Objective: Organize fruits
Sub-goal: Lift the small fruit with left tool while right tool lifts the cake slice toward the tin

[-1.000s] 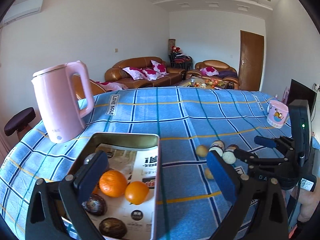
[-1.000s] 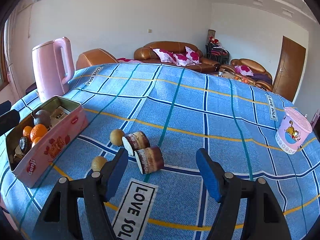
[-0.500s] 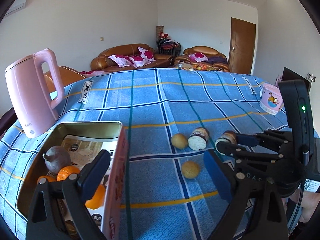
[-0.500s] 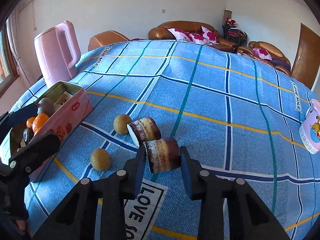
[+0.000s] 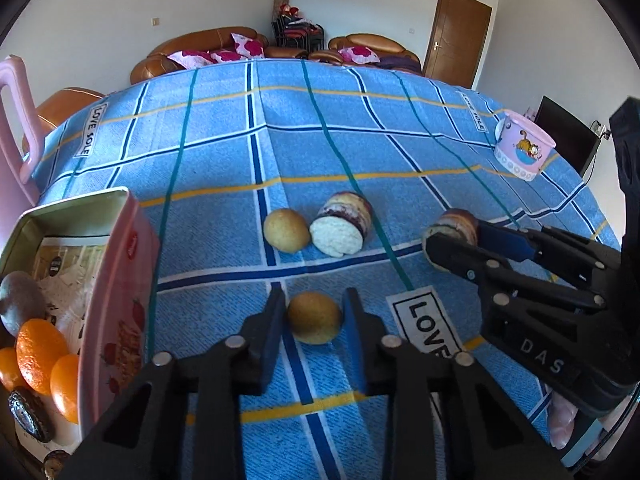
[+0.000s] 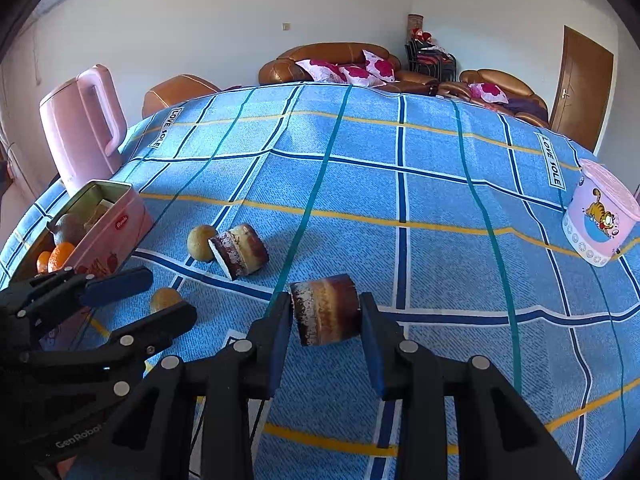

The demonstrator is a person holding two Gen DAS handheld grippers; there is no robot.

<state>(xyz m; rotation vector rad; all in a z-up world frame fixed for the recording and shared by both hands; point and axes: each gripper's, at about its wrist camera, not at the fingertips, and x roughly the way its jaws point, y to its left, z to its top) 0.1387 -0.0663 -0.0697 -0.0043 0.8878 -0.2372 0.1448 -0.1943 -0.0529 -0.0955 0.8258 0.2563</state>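
Blue plaid tablecloth (image 5: 224, 168), left tool (image 5: 314, 314) clenched on yellow fruit (image 5: 315, 322), right tool (image 6: 325, 320) gripping layered roll (image 6: 326, 308)

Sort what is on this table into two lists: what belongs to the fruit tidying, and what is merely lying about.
Belongs to the job:
- pink tin holding oranges
- yellow fruit between the left gripper fingers
- second yellow fruit
- brown cylinder piece in the right gripper
- second cylinder piece

Lying about:
- pink kettle
- cartoon-cat tub
- checked tablecloth
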